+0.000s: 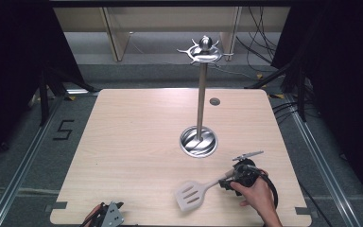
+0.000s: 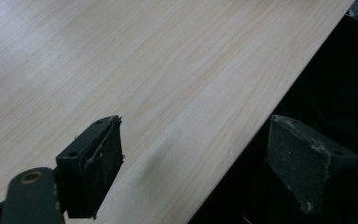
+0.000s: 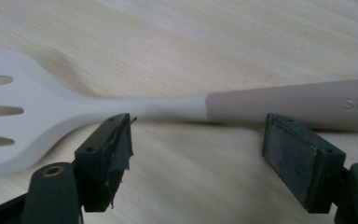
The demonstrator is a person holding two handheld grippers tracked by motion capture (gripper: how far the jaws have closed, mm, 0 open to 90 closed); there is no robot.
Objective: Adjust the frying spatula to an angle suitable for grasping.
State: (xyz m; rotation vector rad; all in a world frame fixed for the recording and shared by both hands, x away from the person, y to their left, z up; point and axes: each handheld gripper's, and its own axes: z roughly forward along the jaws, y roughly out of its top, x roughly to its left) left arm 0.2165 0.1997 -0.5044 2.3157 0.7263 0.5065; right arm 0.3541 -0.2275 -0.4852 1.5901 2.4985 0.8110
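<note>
A pale wood-grain bench (image 1: 137, 142) with rounded corners carries two things. A white slotted spatula (image 1: 194, 193) lies flat near its front right, head toward the front edge, taupe handle angling right. Behind it, right of centre, stands a metal utensil stand (image 1: 199, 113): round shiny base, upright pole, hooked crown. A small grey disc (image 1: 214, 101) sits in the surface farther back.

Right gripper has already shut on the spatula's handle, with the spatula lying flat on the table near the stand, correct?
Not quite. In the right gripper view the right gripper is open: its jaws stand wide apart, and the spatula lies beyond them, ungripped. The rest holds: the spatula lies flat on the table near the stand.
</note>
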